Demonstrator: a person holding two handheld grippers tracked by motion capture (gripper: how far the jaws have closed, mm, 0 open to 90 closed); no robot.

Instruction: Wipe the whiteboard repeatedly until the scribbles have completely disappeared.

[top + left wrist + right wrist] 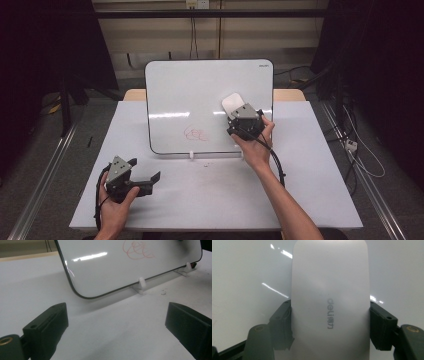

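Observation:
A whiteboard (200, 90) stands propped on the white table (320, 185), leaning back, with a red scribble (196, 133) low on its face. My right gripper (235, 111) is shut on a white eraser (233, 104) and holds it up in front of the board's right half, up and to the right of the scribble. In the right gripper view the eraser (329, 297) fills the space between both jaws, with grey lettering on it. My left gripper (148, 175) rests low at the table's front left, open, with nothing between its jaws. The left gripper view shows the scribble (137, 249) on the whiteboard (107, 267).
Small white clip feet (142, 283) hold the board's bottom edge. The wooden table edge (134, 94) shows behind the board. Dark curtains and floor rails flank the table; cables run down the right side of the floor (360, 155).

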